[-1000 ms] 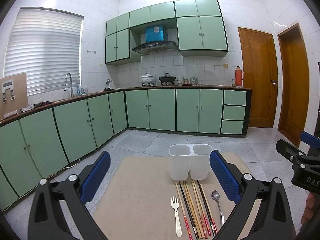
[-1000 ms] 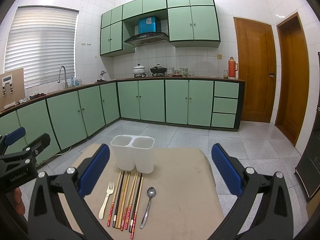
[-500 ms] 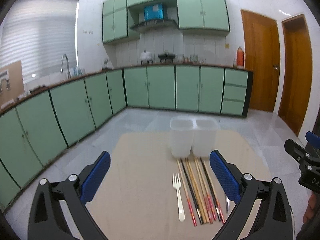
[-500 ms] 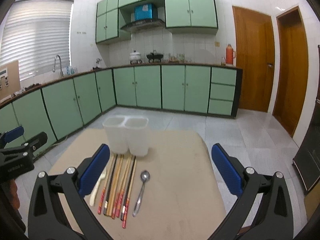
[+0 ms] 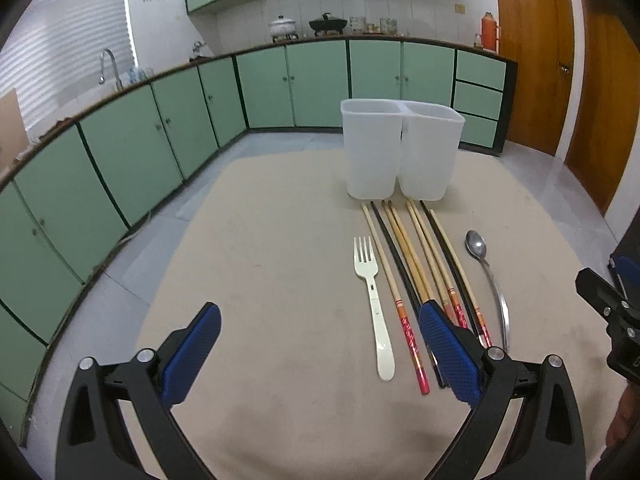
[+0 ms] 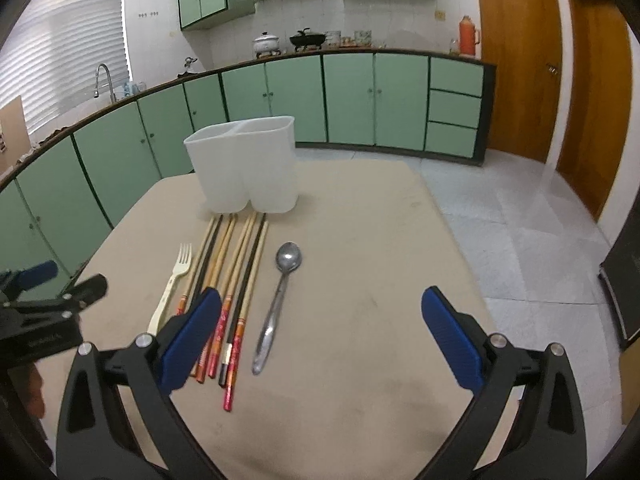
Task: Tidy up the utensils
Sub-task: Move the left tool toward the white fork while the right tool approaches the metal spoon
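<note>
A white two-compartment holder (image 5: 402, 152) (image 6: 246, 164) stands upright at the far side of the beige table (image 5: 260, 280) (image 6: 360, 280). In front of it lie a cream plastic fork (image 5: 374, 300) (image 6: 170, 292), several chopsticks (image 5: 412, 268) (image 6: 232, 276) side by side, and a metal spoon (image 5: 490, 276) (image 6: 278, 300). My left gripper (image 5: 320, 354) hovers open over the near table, its right finger above the chopstick ends. My right gripper (image 6: 322, 338) is open too, with the spoon handle between its fingers' span but below them. Neither holds anything.
Green kitchen cabinets (image 5: 160, 128) run along the left and back walls, with a sink tap (image 5: 108, 64) and pots (image 6: 266, 44) on the counter. Wooden doors (image 6: 516, 60) stand at the right. Tiled floor (image 6: 532, 240) surrounds the table.
Both grippers have tilted downward and moved in closer over the table, so the utensils and holder now appear larger and nearer. Both stay open.
</note>
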{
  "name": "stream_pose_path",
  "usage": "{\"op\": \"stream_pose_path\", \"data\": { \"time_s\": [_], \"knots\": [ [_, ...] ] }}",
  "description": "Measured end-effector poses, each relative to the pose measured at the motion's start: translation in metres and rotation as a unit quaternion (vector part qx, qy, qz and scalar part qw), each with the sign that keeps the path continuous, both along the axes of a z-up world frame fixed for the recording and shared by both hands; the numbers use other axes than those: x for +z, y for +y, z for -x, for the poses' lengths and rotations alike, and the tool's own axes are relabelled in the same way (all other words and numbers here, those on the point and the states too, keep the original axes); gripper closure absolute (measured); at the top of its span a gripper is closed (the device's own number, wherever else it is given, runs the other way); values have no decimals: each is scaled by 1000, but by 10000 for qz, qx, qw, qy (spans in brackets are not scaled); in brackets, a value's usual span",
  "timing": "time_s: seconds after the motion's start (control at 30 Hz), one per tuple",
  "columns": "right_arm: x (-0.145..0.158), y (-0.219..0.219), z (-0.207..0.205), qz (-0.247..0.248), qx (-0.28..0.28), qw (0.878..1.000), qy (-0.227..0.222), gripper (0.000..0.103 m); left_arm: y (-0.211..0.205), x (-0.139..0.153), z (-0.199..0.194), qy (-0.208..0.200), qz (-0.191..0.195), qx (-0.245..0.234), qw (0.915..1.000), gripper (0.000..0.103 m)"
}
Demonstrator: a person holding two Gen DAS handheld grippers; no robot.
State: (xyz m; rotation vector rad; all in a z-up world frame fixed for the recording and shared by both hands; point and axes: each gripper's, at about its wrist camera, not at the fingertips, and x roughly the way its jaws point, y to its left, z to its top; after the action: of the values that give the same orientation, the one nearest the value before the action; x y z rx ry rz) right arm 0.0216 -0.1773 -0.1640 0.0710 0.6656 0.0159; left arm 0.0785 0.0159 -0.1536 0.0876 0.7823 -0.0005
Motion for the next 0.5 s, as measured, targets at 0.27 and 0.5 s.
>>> {"op": "stream_pose_path", "data": {
  "time_s": [0.27,0.5],
  "knots": [
    [-16,-6,-49,-263,59,9986,456,21,-1,-14,-43,208,143,64,9997,6],
    [-51,-9,-53,-253,6,9957,894,23,-5,-44,-50,611,120,-72,9980,10]
  ]
}}
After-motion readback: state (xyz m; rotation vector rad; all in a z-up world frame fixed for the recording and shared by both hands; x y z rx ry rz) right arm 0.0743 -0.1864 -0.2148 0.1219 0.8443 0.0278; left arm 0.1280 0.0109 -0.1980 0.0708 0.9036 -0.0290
